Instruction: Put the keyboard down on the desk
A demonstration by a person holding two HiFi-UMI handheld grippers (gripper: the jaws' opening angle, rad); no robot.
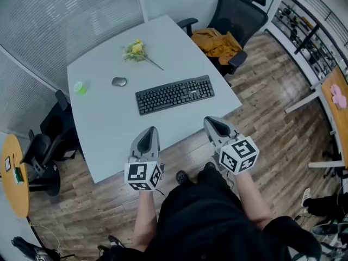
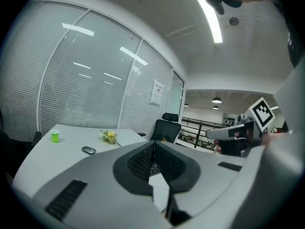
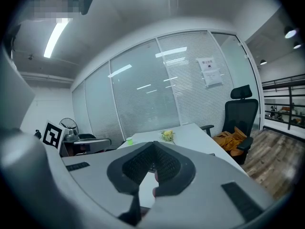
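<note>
Both claws hang empty off the near edge of the desk (image 1: 109, 118): the left claw (image 1: 148, 136) has its jaws pressed together tip to tip with nothing between them, and the right claw (image 1: 216, 125) is closed the same way. The keyboard (image 1: 175, 94) already lies flat on the desk, ahead of both claws and between their lines of reach, apart from either. Beyond the left claw, past the keyboard's left end, I see a grey mouse (image 1: 119, 81), and further left of that a small green cup (image 1: 80, 87). A loose bunch of yellow flowers (image 1: 136, 50) lies further out still, well beyond the keyboard. Nothing on the desk stands between the claws and the keyboard. Ahead and to the right of the right claw, off the desk's far corner, a black office chair (image 1: 239, 12) holds a crumpled mustard garment (image 1: 217, 43). From the gripper views I get little of the keyboard, because each claw's own closed jaws fill the middle of the picture and cover it. The left gripper view shows the mouse (image 2: 88, 150), cup (image 2: 55, 136) and flowers (image 2: 109, 137) to the left of the jaws. My body cuts off the lower part of the head view.
</note>
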